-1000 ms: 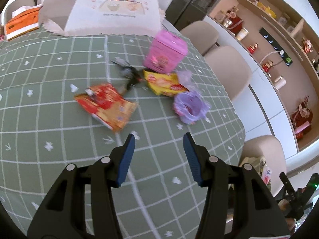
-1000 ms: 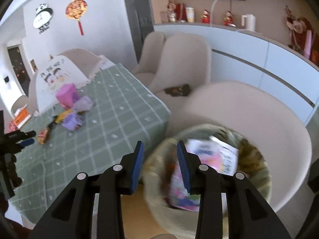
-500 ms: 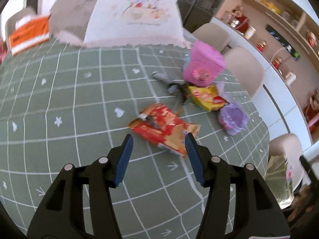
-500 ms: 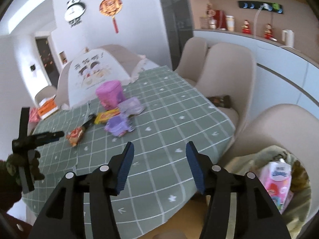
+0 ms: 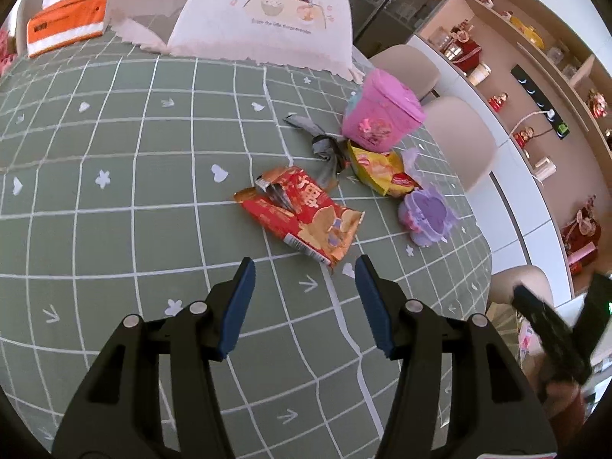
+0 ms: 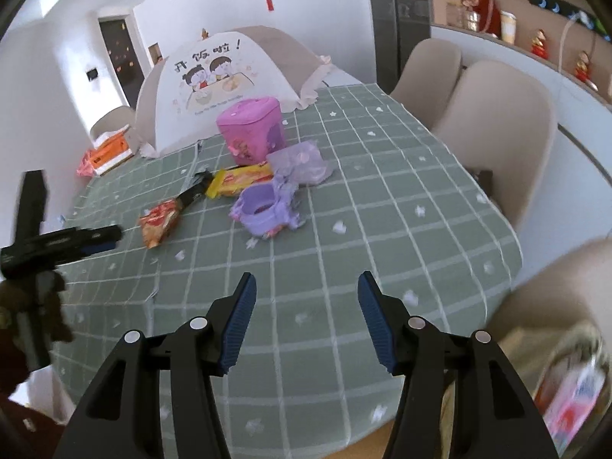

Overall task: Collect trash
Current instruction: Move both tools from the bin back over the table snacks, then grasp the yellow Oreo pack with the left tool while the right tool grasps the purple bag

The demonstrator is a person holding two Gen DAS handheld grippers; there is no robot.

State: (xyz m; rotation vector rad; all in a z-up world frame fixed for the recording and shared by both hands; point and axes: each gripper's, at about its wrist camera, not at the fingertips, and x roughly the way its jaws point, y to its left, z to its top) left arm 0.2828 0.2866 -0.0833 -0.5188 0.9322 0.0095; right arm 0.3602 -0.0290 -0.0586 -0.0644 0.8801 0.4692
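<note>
Trash lies on the green checked tablecloth (image 5: 114,199): a red snack wrapper (image 5: 302,214) (image 6: 160,222), a yellow wrapper (image 5: 378,172) (image 6: 241,181), a twisted grey-black wrapper (image 5: 325,149) and a crumpled purple plastic cup (image 5: 426,216) (image 6: 266,208). My left gripper (image 5: 304,271) hovers open just short of the red wrapper, with nothing between its fingers. My right gripper (image 6: 306,287) is open and empty over the table's near edge, well short of the purple cup.
A pink tub (image 5: 382,116) stands behind the trash, beside a clear plastic piece (image 6: 300,162). A white mesh food cover (image 5: 267,7) and an orange tissue box (image 5: 65,23) sit farther back. Beige chairs (image 6: 497,126) line the right side. A filled trash bag (image 6: 566,382) is at lower right.
My right gripper swung from above the trash bag to the table and its jaws widened. My left gripper came closer to the red wrapper.
</note>
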